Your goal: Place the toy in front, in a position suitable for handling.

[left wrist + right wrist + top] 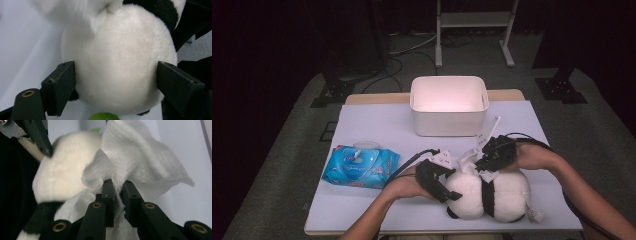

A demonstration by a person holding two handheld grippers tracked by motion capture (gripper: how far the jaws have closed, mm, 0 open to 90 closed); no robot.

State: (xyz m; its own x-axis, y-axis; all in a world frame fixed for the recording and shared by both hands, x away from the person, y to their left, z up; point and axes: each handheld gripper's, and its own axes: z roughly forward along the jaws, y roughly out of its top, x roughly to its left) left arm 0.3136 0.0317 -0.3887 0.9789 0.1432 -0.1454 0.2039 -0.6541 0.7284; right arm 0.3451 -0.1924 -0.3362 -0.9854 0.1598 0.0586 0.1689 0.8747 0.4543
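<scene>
Two grippers work on a plush panda (488, 195) lying on its side near the front edge of the table (377, 120), at about five o'clock from the table's middle. The left gripper (451, 192) has its jaws spread wide around the panda's round white end; in the left gripper view the two black pads (60, 86) sit at either flank of the white fur (117, 65), right at its surface, though I cannot tell whether they press in. The right gripper (486, 161) comes in from two o'clock over the panda's top, its jaws pinched narrow on a crumpled white wipe (140, 162); in the right gripper view the wipe bunches out above the jaws and hangs just beside the panda's white fur (65, 177).

Farther back, at twelve o'clock, stands a white bin (448, 106). A blue wipe pack (361, 166) lies at nine o'clock from the panda, well apart from it.
</scene>
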